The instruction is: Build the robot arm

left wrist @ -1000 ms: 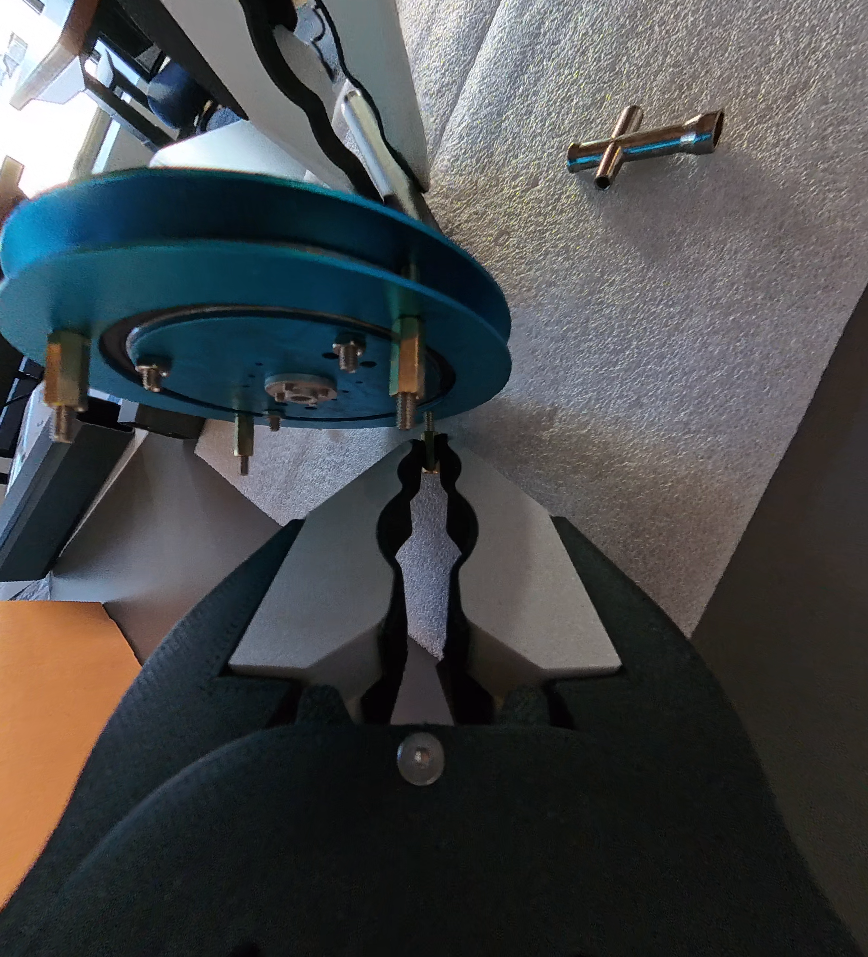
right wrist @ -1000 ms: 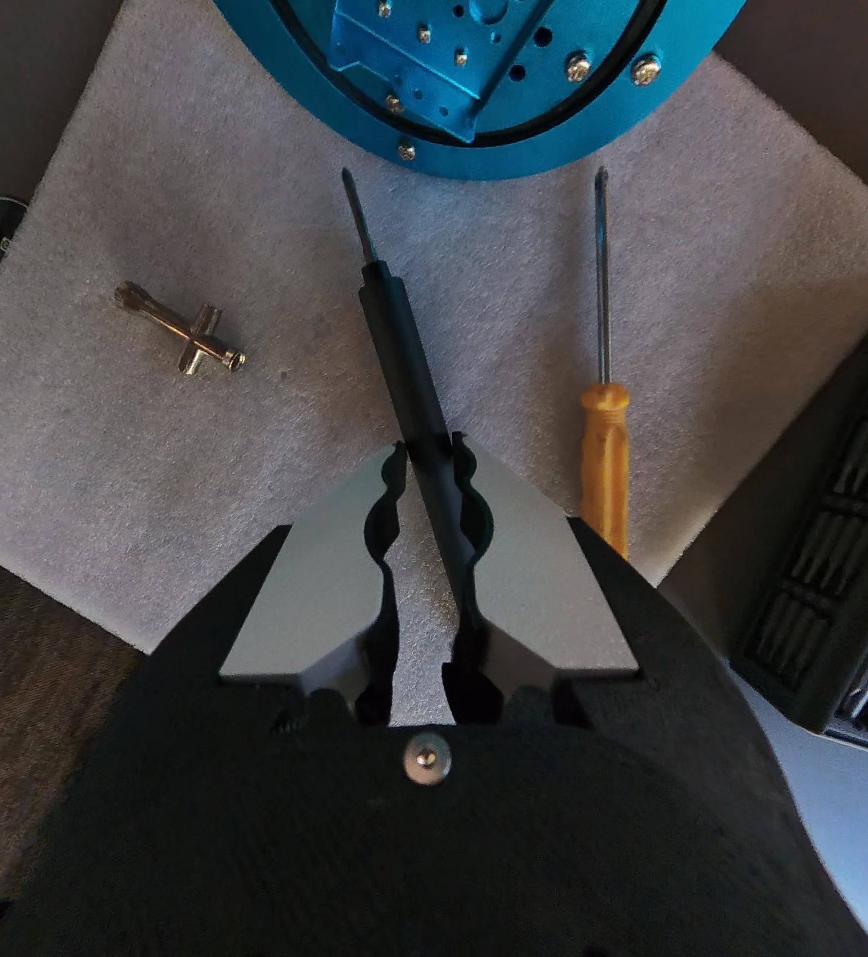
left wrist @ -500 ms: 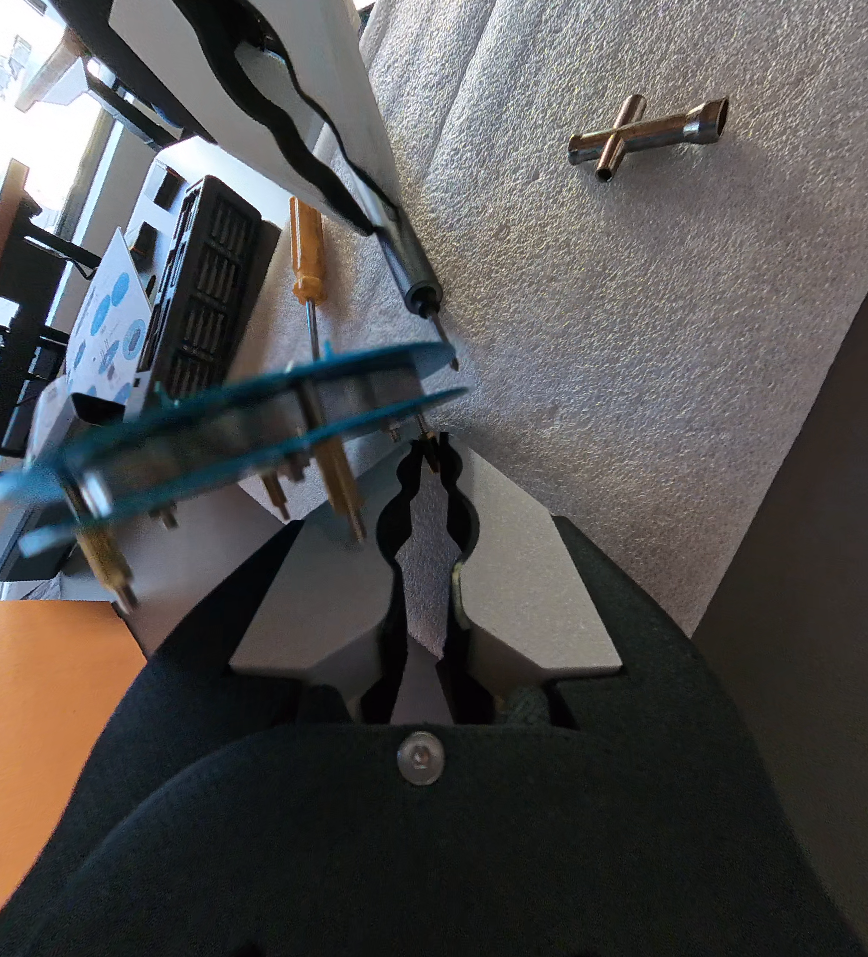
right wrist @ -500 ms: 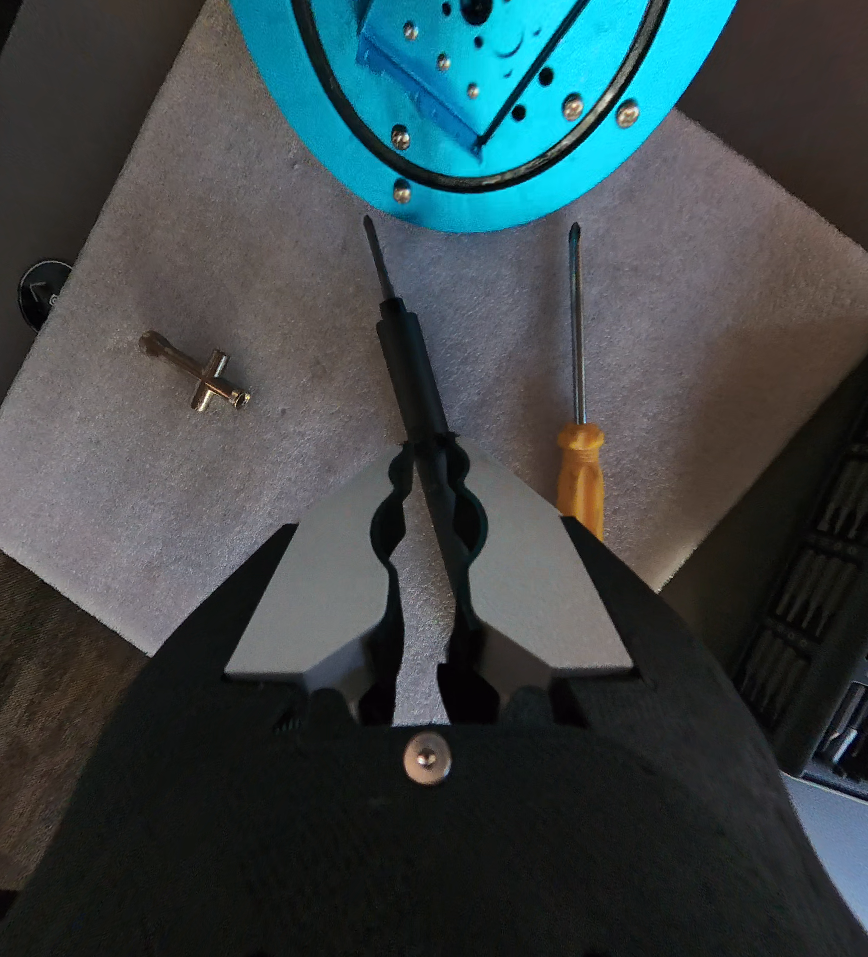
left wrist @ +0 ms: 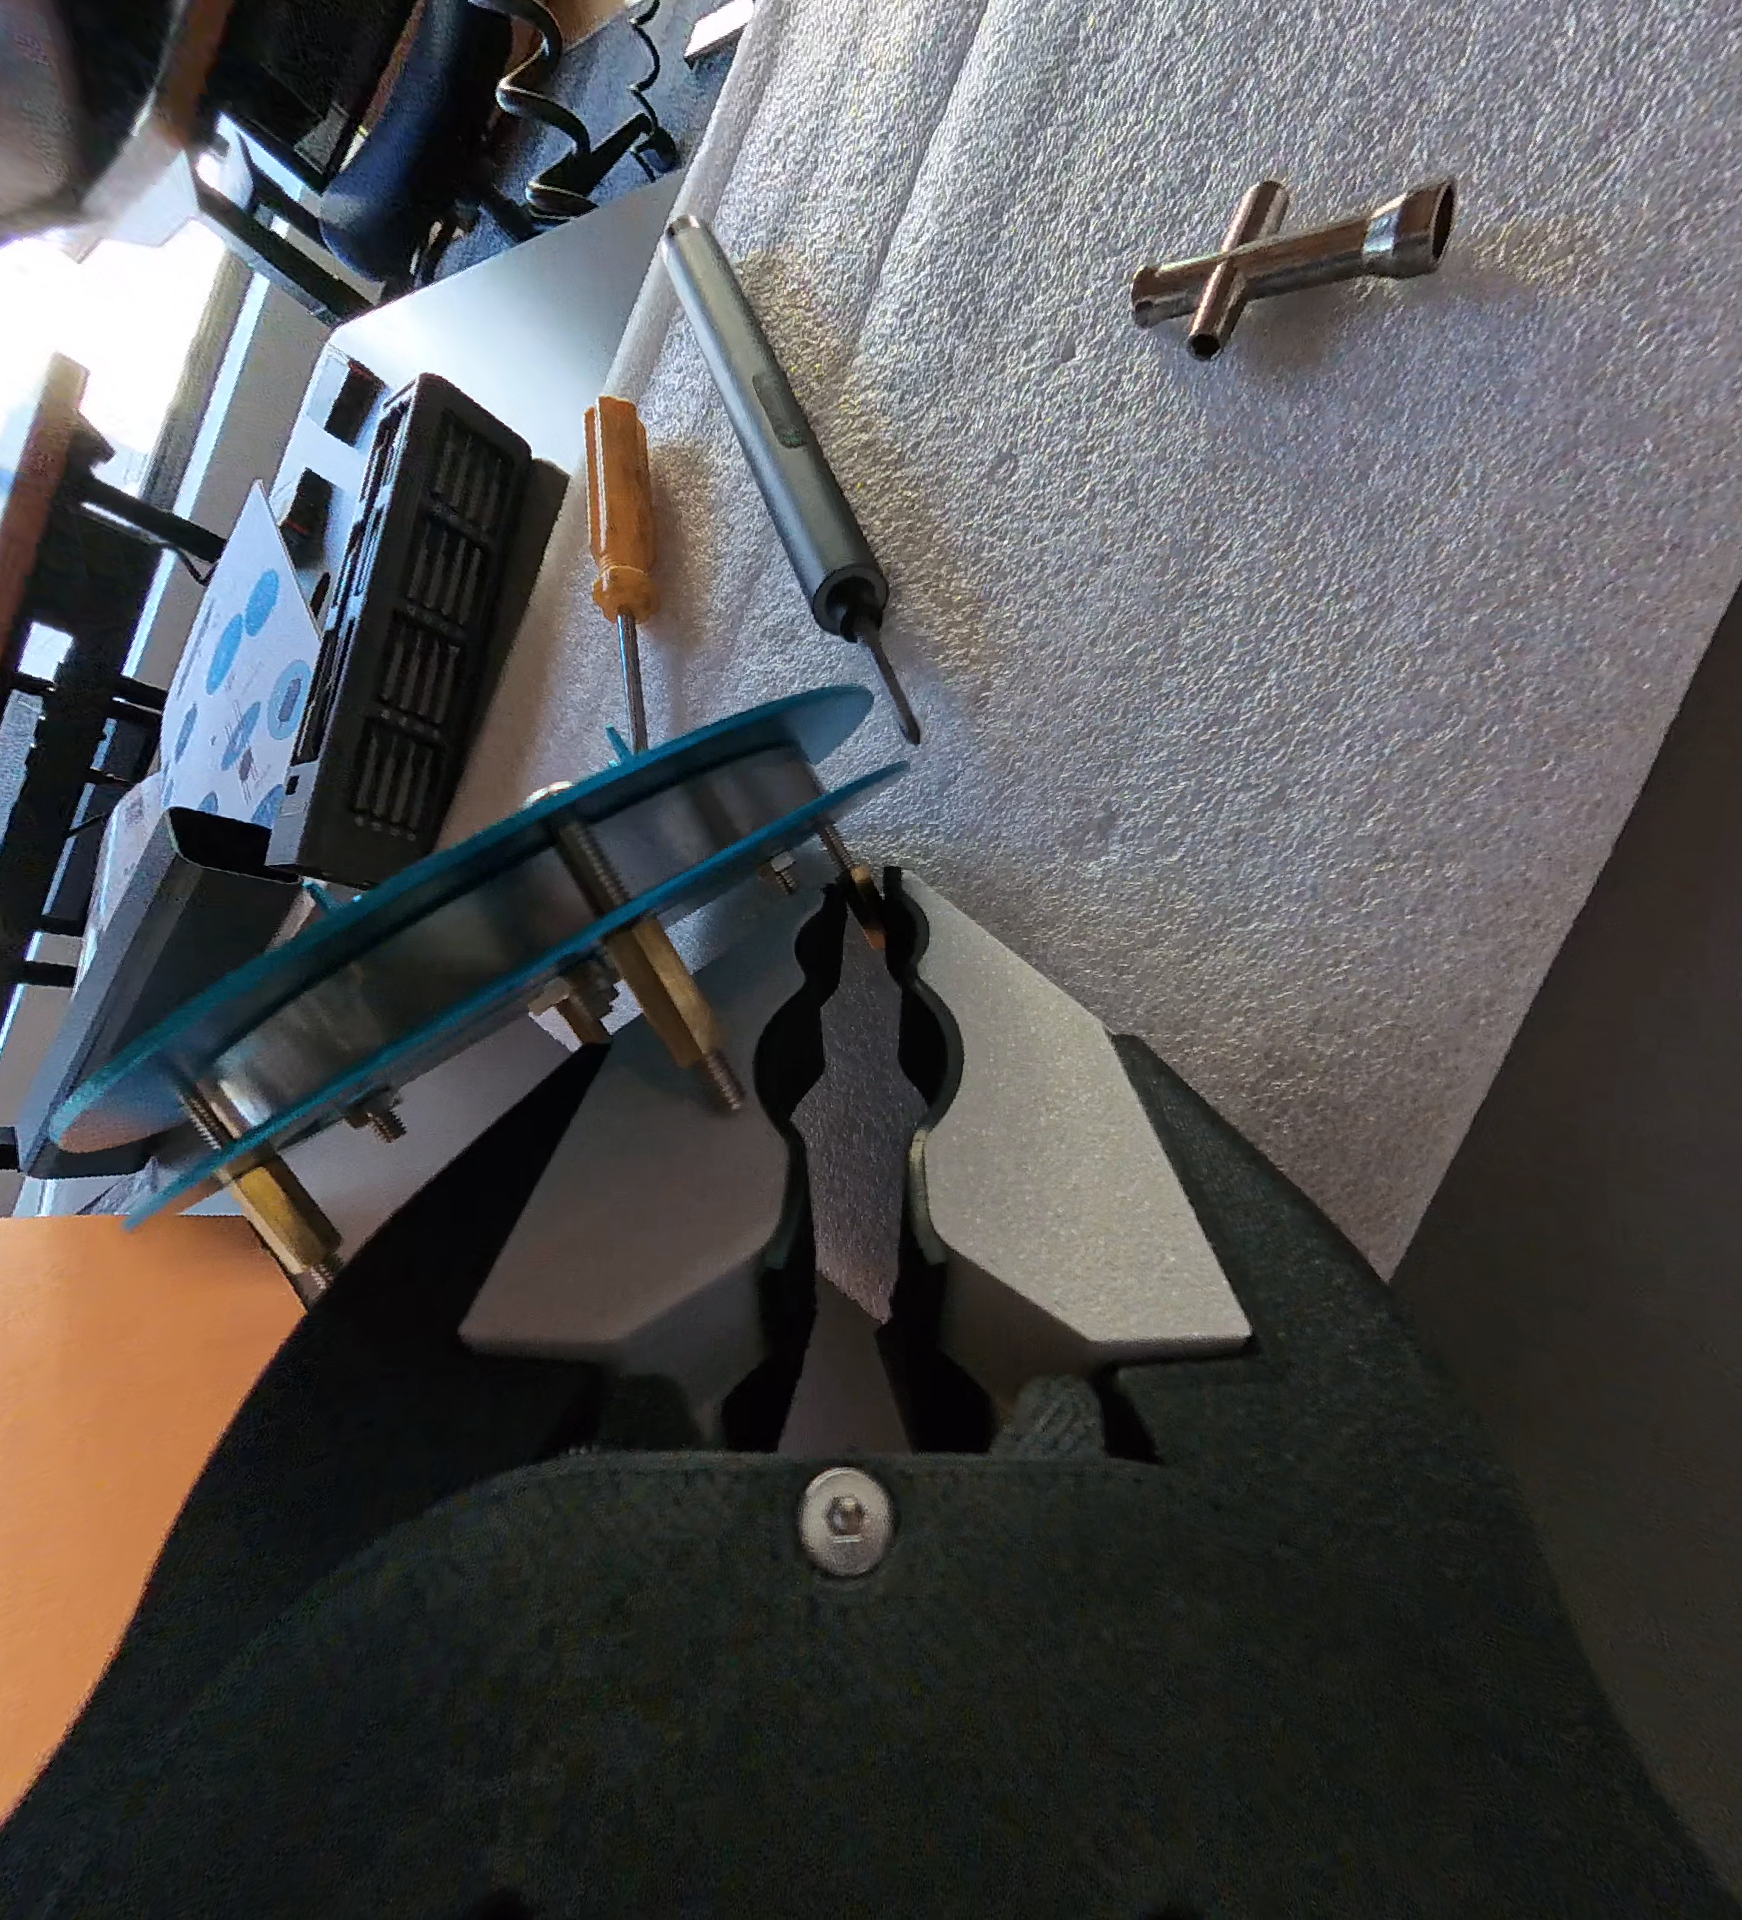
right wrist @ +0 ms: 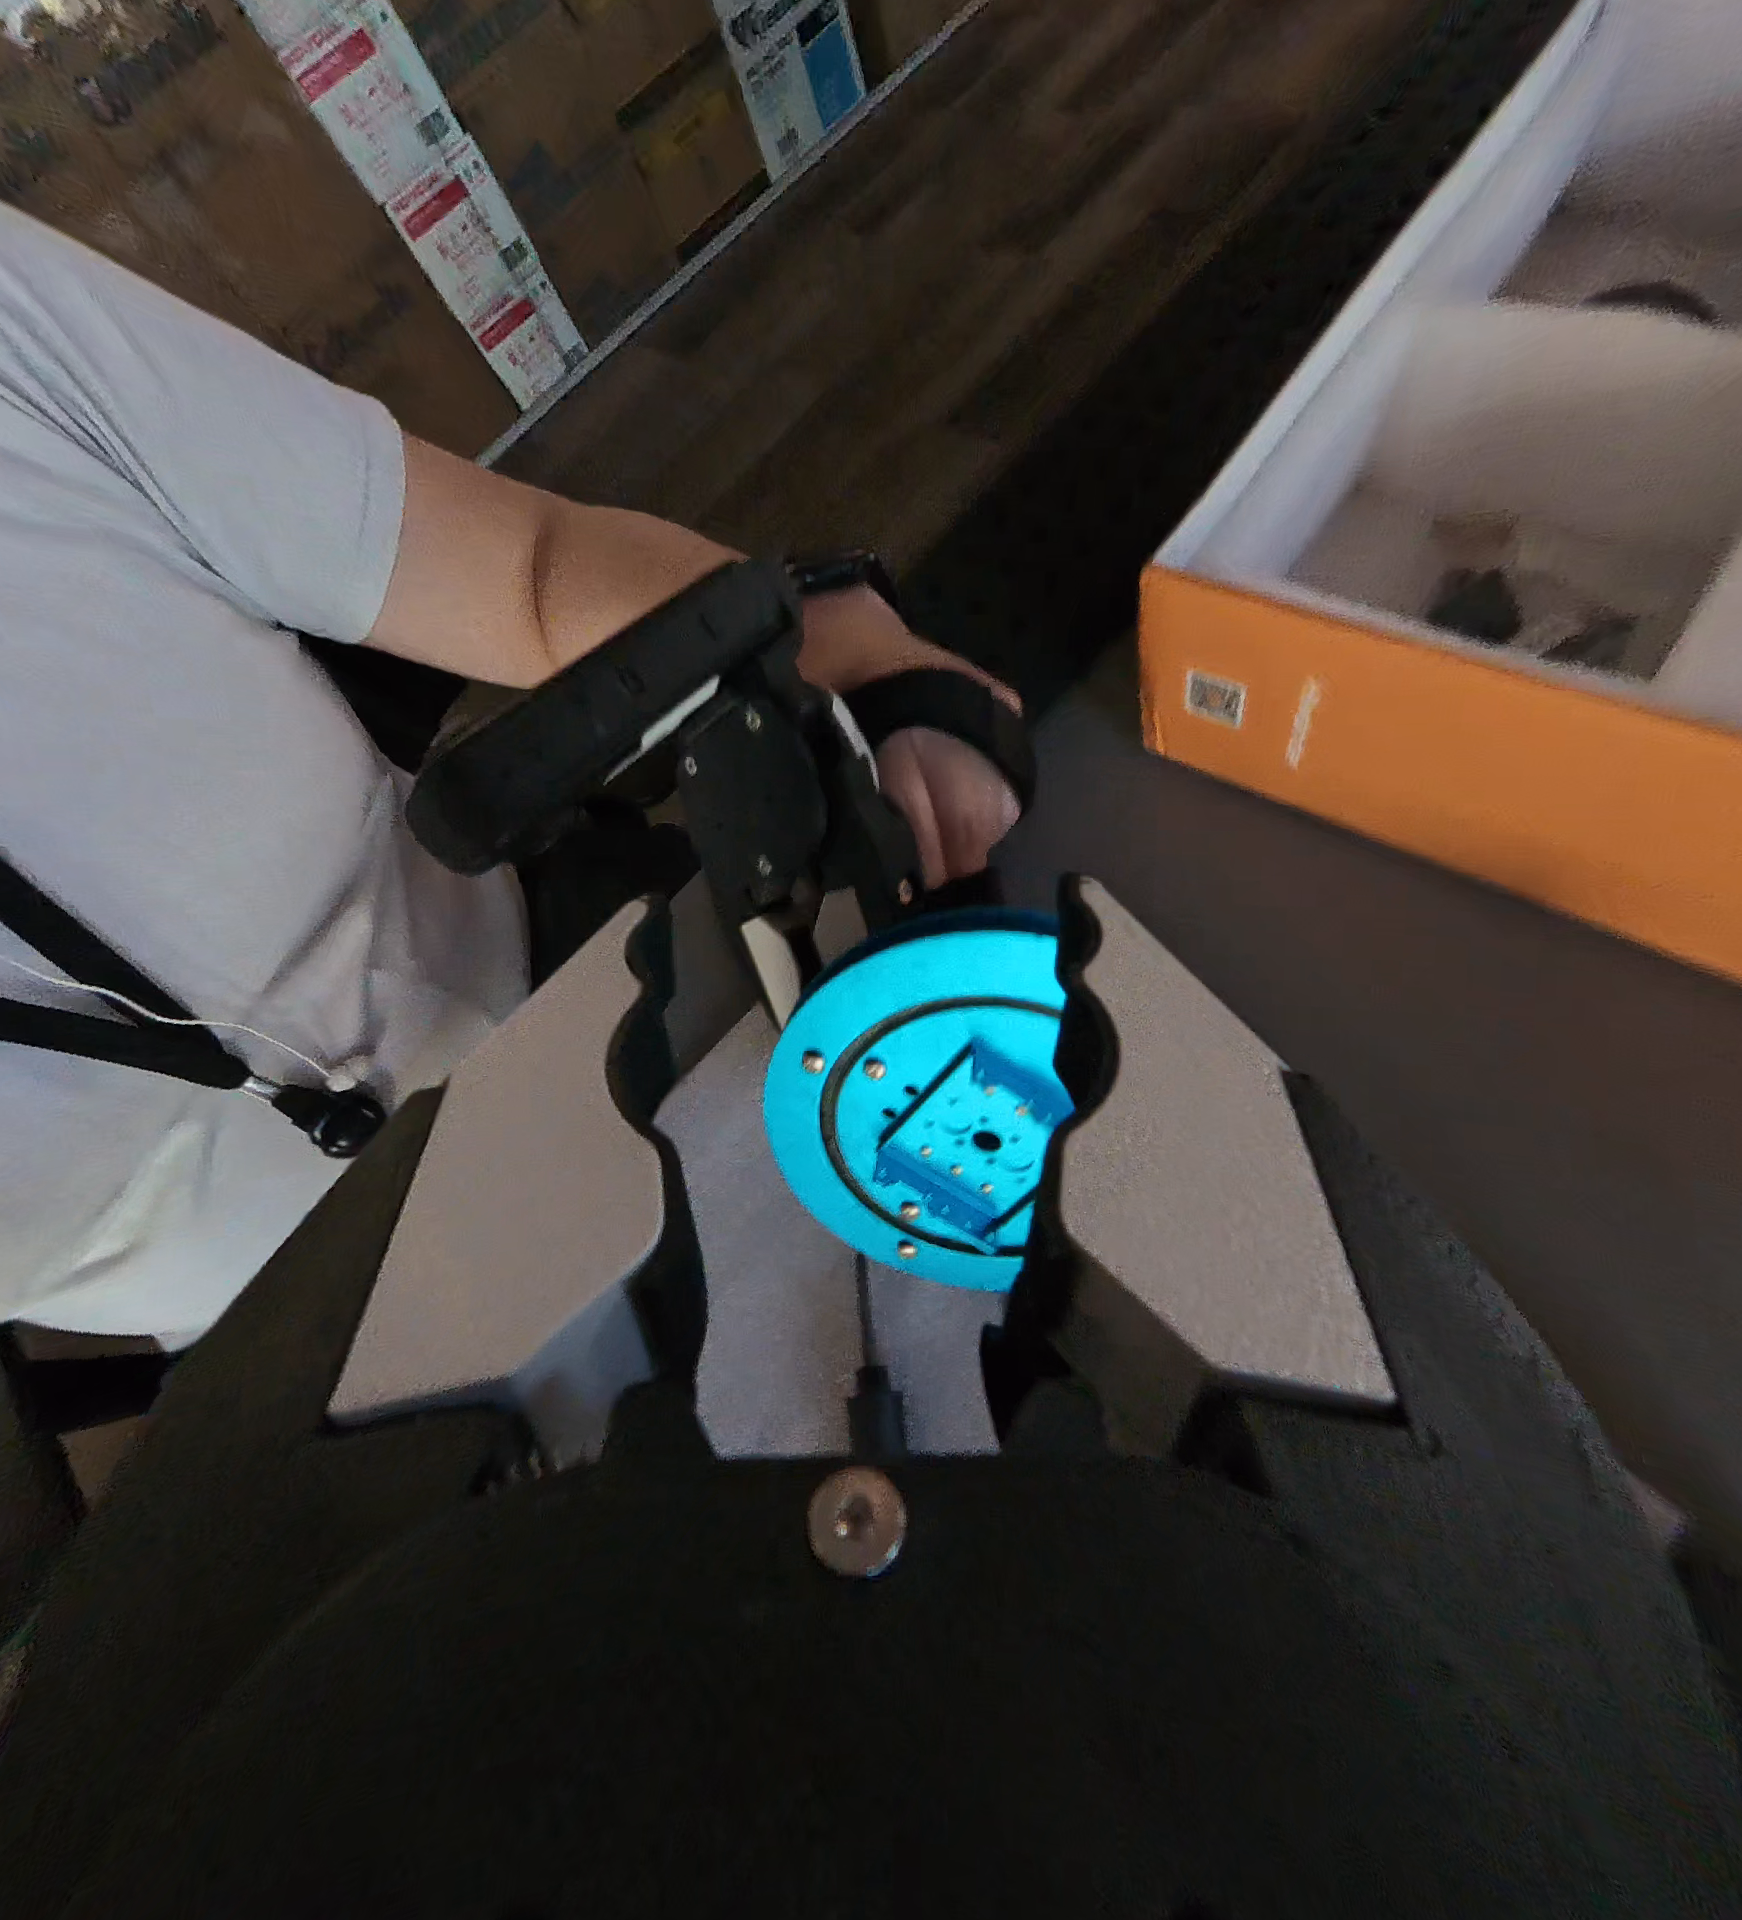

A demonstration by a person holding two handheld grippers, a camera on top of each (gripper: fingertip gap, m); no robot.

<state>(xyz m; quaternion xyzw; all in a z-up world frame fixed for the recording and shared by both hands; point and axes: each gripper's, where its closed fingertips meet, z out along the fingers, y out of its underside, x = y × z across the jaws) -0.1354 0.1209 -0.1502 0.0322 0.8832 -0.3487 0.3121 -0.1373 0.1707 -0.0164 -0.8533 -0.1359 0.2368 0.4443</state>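
My left gripper [left wrist: 872,914] had its jaws pinched on a brass standoff [left wrist: 865,906] at the rim of the blue disc assembly [left wrist: 493,935], which it held tilted above the foam mat [left wrist: 1262,727]. The assembly was two thin anodised discs stacked on threaded brass posts, edge-on to me, its flat faces slanting from lower left to upper right. On the white, pebbly foam lay a grey precision screwdriver [left wrist: 773,436], its long axis running toward the discs, bit tip nearest them. Beside it lay an orange-handled screwdriver [left wrist: 623,540], roughly parallel, and well apart a metal cross-shaped socket wrench [left wrist: 1282,265]. A black ribbed bit case [left wrist: 410,623] sat just off the mat. My right gripper [right wrist: 862,925] hung with jaws spread, empty, facing the disc's round face [right wrist: 908,1101] and an orange-sided box [right wrist: 1469,769].
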